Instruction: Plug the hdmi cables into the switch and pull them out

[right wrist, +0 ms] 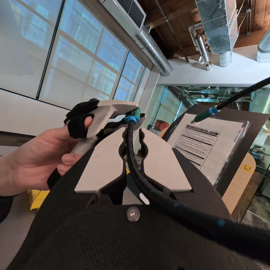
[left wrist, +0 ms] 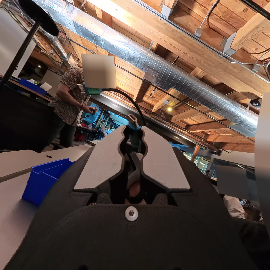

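Two claws raised toward ceiling. Left claw pinching green HDMI plug, metal tip up. Right claw spread, black cable running loosely between fingers. Second plug hanging free at right. Switch not seen.

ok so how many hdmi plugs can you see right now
2. One HDMI plug is clamped in the left gripper; the other plug hangs free in the air. More may be hidden.
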### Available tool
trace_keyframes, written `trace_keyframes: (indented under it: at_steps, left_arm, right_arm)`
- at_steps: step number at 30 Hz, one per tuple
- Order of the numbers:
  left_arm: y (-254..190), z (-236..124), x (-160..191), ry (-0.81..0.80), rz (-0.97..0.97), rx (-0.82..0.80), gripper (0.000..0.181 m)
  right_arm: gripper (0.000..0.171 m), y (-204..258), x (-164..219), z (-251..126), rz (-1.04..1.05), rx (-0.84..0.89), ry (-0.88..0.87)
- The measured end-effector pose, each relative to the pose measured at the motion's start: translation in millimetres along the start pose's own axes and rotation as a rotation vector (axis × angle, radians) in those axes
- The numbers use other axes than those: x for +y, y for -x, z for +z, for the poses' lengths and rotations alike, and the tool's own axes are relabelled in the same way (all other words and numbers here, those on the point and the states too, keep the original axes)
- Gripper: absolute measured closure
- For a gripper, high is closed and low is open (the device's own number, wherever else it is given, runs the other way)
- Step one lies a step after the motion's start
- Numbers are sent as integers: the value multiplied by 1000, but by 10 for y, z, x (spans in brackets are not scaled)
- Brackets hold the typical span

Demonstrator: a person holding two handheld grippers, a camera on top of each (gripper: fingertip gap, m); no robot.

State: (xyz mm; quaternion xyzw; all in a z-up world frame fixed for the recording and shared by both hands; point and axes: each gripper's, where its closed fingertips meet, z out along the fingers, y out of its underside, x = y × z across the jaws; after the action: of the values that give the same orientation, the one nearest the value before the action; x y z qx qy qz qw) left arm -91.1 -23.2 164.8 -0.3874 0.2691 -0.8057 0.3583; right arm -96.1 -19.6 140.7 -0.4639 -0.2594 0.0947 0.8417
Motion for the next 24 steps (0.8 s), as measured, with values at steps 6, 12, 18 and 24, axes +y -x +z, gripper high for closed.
trace_keyframes:
  at_steps: [6,12,18,24]
  left_arm:
    - [-14,15,34,-19,-25,4,168]
    - [34,0,36,-37,-53,-11,168]
    - [62,-7,35,-38,-56,-18,169]
    - [28,4,36,-22,-31,-7,169]
  right_arm:
    - [158,26,-123,-61,-57,15,-89]
    - [162,27,-98,-54,-94,18,-54]
    - [162,10,-60,-44,-109,-9,-20]
    - [164,2,-74,-52,-105,-34,-4]
